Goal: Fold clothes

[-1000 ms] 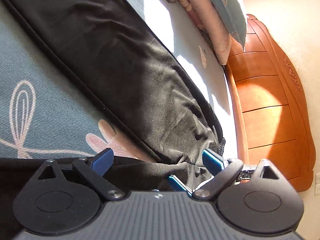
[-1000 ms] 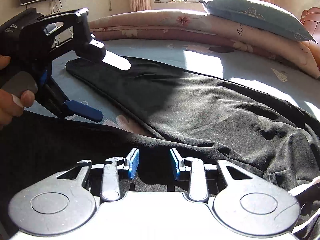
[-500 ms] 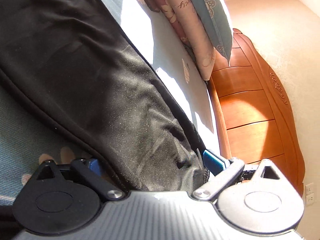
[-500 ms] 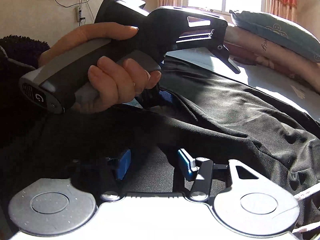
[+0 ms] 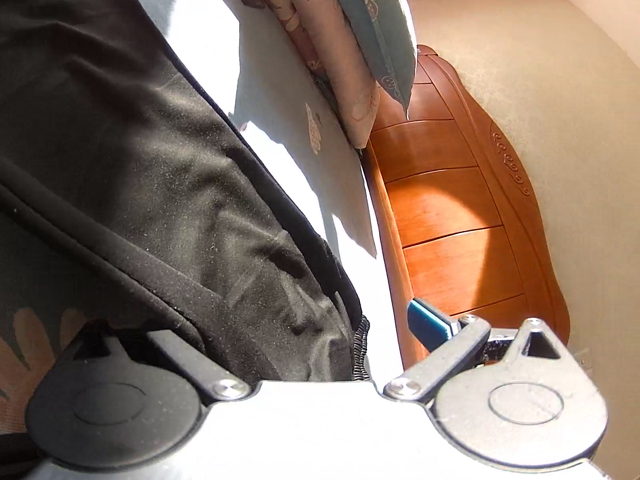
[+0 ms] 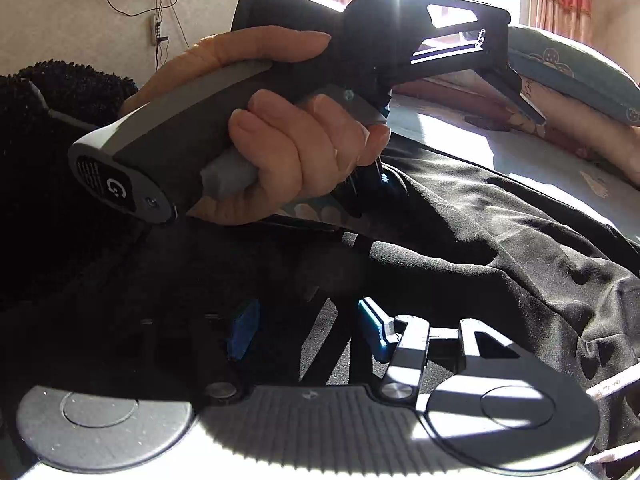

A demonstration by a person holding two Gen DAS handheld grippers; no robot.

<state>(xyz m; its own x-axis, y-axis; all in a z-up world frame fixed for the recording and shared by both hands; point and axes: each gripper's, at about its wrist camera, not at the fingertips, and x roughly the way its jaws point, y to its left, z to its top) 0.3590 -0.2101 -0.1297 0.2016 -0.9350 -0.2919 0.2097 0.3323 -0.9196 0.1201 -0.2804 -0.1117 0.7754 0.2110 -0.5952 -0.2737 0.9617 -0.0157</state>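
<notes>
Left hand-held gripper (image 5: 352, 332) sits w/ its jaws spread wide over the waist end of the black trousers (image 5: 152, 184); only one blue fingertip (image 5: 426, 322) shows, the other is hidden under cloth, so we can't tell if any fabric is actually caught. Right hand-held gripper (image 6: 308, 328) has its jaws apart too, blue pads either side of dark cloth, not pinching it as far as we can see.

What could go wrong, as we judge it: if we close the left one now it may take just the top layer, or only the gathered elastic edge, and the fold would drag lopsided. Fabric looks slippery and thin, so a shallow bite could slip out mid-lift. Both tools are v. close together, the left hand (image 6: 288, 152) right in front of the right camera, so a collision or crossed cloth is possible. Deep shadow hides the right side's fabric edge, easy to miss.

Trousers lie spread on the bed (image 5: 280, 92), running away toward the pillows (image 5: 376, 36). Waist end is bunched directly at and under the left gripper; a dark part lies beneath and ahead of the right one.
</notes>
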